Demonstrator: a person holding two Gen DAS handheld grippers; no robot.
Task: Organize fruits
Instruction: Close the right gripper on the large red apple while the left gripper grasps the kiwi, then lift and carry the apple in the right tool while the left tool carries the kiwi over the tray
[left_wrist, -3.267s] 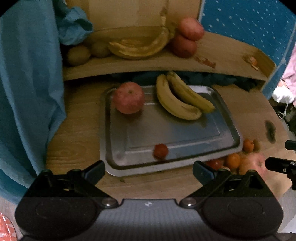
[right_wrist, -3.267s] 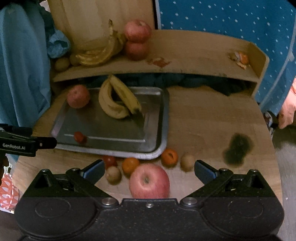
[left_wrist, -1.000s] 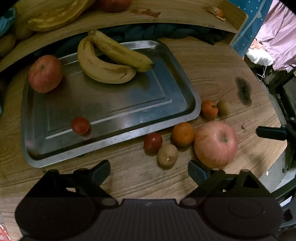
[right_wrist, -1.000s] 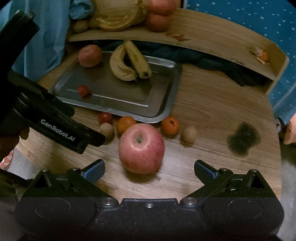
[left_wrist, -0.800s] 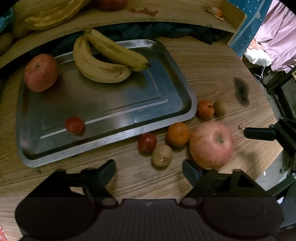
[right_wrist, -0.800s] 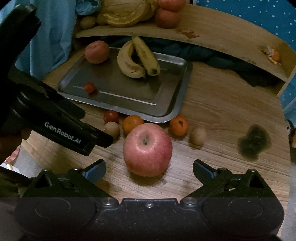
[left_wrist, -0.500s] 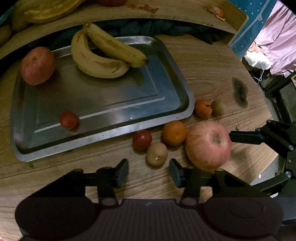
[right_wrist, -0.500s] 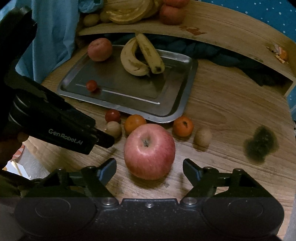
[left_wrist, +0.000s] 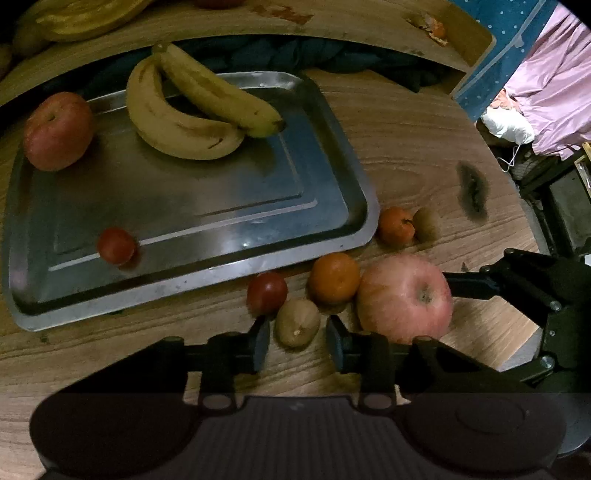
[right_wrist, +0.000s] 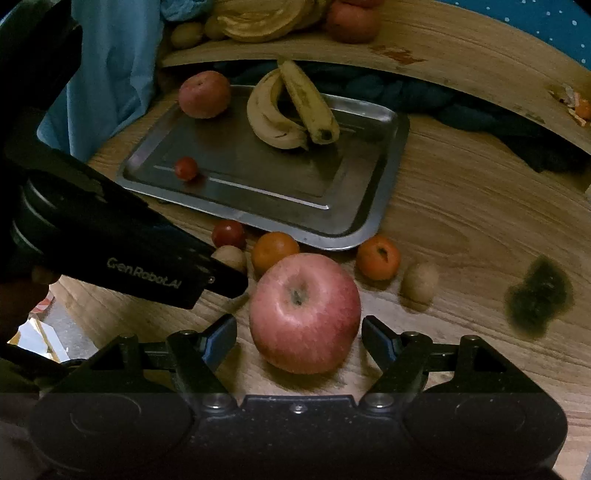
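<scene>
We're counting two bananas (left_wrist: 192, 110), one apple (left_wrist: 57, 131) and one tomato (left_wrist: 116, 245) sitting on the tray (left_wrist: 332, 155). Our left gripper (left_wrist: 295, 338) is flanking a kiwi (left_wrist: 297, 323), unclenched; our right gripper (right_wrist: 299, 339) is straddling the big apple (right_wrist: 304, 312), spread wide.

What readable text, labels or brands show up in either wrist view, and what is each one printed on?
"GenRobot.AI": white lettering along the side of the left gripper, seen in the right wrist view.
Nothing else is readable: no stickers or labels show on the fruit or the tray.
</scene>
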